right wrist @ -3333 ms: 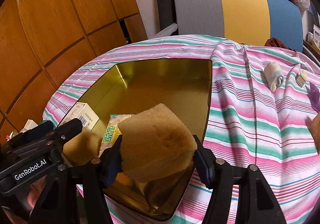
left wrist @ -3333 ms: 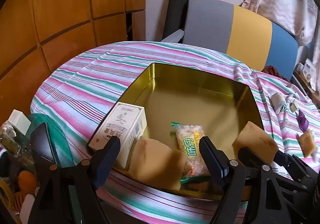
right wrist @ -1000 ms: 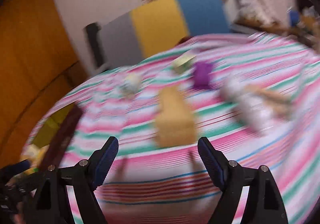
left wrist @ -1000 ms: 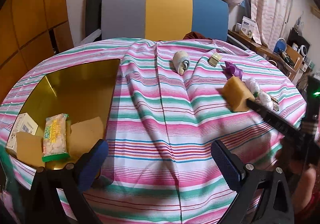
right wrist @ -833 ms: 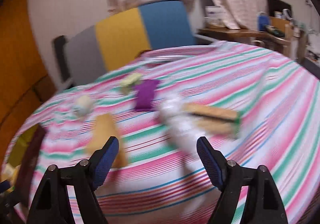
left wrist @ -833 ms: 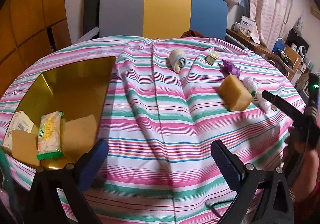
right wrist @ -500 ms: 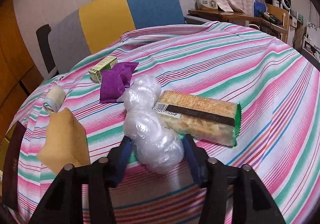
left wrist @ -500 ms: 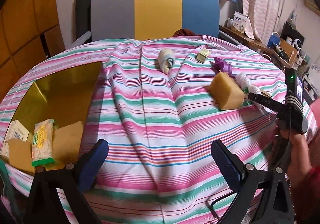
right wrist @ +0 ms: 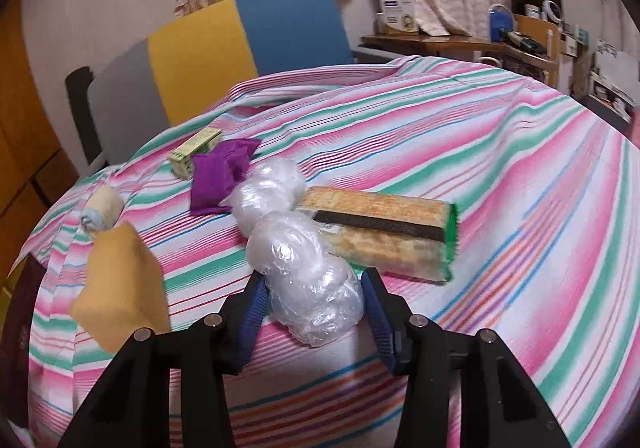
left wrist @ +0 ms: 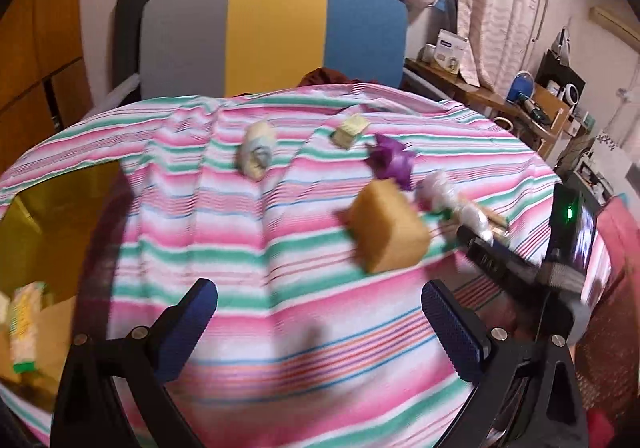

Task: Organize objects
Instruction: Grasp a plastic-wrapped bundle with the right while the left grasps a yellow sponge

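Note:
My right gripper (right wrist: 314,302) is shut on the near end of a clear plastic-wrapped bundle (right wrist: 292,240) lying on the striped tablecloth. A long cracker packet (right wrist: 384,232) lies just right of it, touching. A tan sponge block (right wrist: 120,284) stands to the left; it also shows in the left wrist view (left wrist: 386,230). My left gripper (left wrist: 320,312) is open and empty above the cloth, short of the sponge. The gold tin (left wrist: 44,220) at the far left holds a snack packet (left wrist: 26,328) and sponge pieces.
A purple pouch (right wrist: 220,174), a small yellow-green box (right wrist: 194,158) and a rolled cloth (right wrist: 102,210) lie farther back. A grey, yellow and blue chair (left wrist: 272,36) stands behind the table. A cluttered shelf (left wrist: 532,108) is at the right.
My right gripper left the tin, swung right across the table and closed on the plastic bundle. My left gripper turned from the tin toward the table's middle and stays open.

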{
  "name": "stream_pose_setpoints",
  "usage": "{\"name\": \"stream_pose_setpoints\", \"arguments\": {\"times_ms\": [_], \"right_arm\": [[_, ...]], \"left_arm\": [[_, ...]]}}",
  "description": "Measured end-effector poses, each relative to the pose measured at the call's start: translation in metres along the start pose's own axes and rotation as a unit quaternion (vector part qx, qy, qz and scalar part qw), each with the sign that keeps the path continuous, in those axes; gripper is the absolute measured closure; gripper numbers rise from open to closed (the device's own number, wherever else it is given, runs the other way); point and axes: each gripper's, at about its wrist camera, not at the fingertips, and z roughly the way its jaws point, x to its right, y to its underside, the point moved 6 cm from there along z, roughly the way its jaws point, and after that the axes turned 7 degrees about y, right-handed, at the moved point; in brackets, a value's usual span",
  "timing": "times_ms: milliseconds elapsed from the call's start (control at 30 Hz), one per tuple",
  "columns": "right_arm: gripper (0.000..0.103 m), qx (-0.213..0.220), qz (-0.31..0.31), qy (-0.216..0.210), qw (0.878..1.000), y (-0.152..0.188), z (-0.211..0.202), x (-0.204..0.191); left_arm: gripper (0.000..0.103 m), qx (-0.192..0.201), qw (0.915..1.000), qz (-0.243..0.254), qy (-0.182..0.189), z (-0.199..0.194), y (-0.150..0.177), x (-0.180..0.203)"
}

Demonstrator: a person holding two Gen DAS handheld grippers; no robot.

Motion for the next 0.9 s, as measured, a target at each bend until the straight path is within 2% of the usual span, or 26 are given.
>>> {"name": "stream_pose_setpoints", "arguments": {"times_ms": [100, 267, 400, 567, 633, 767, 900], "right_arm": [[0.055, 0.005, 0.021, 0.005, 1.0, 0.0, -0.003, 0.009], [0.055, 0.01, 0.04, 0.009, 0.999, -0.001, -0.004, 0.017], [0.055, 0.01, 0.042, 0.01, 0.999, -0.002, -0.003, 0.018], [0.055, 0.01, 0.041, 0.01, 0.999, -0.002, -0.002, 0.018], [0.055, 0.01, 0.041, 0.011, 0.999, -0.002, -0.001, 0.018], [0.055, 0.011, 0.042, 0.01, 0.999, -0.002, -0.001, 0.017], [0.055, 0.012, 0.041, 0.01, 0.999, -0.001, -0.001, 0.017]], "left_arm": [[0.0, 0.005, 0.9999, 0.007, 0.008, 0.018, -0.015, 0.016], [0.0, -0.01, 0.9993, 0.036, -0.005, 0.058, -0.031, 0.038], [0.0, -0.029, 0.9987, 0.038, -0.019, 0.085, -0.032, 0.038], [0.0, -0.044, 0.9984, 0.034, -0.012, 0.108, -0.028, 0.032], [0.001, -0.039, 0.9984, 0.04, 0.002, 0.112, -0.028, 0.032], [0.013, -0.019, 0.9977, 0.061, 0.023, 0.109, -0.027, 0.036], [0.041, 0.005, 0.9933, 0.104, 0.05, 0.097, -0.022, 0.046]]}}
